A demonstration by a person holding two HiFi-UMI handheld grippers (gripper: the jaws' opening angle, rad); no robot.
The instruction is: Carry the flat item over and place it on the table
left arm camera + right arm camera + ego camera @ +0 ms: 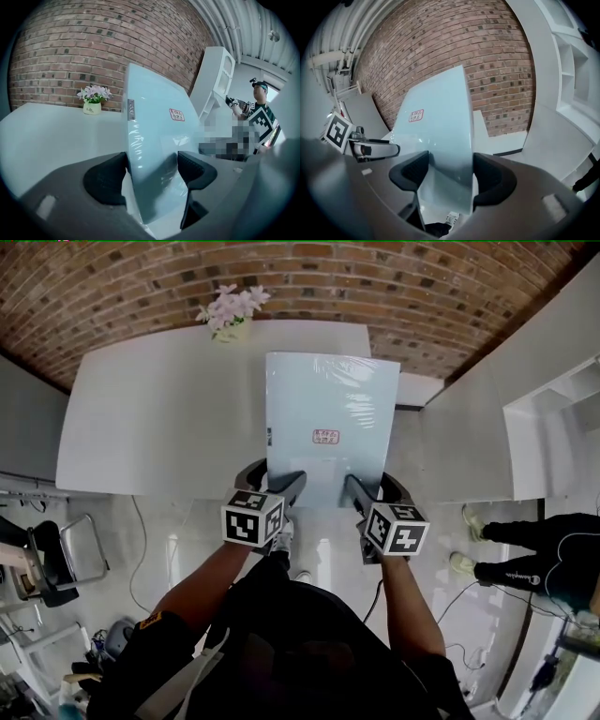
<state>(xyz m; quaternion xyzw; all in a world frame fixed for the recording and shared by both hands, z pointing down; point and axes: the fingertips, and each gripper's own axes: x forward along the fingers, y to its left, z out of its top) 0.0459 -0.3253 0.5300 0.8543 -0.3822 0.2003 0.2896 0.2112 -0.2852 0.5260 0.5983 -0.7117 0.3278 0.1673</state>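
Observation:
The flat item is a pale blue rectangular panel (328, 409) wrapped in clear film, with a small red label (325, 436). I hold it by its near edge, and its far part reaches over the white table (159, 418). My left gripper (277, 480) is shut on the near left corner and my right gripper (373, 486) on the near right corner. In the left gripper view the panel (150, 117) rises edge-on between the black pads of the gripper (151, 171). The right gripper view shows the panel (440, 117) clamped the same way in the gripper (449, 176).
A small pot of pale flowers (230, 315) stands at the table's far edge by the brick wall (375, 282). A white shelf unit (553, 427) stands on the right. Another person (544, 559) is at the right. A chair (56, 559) is at the lower left.

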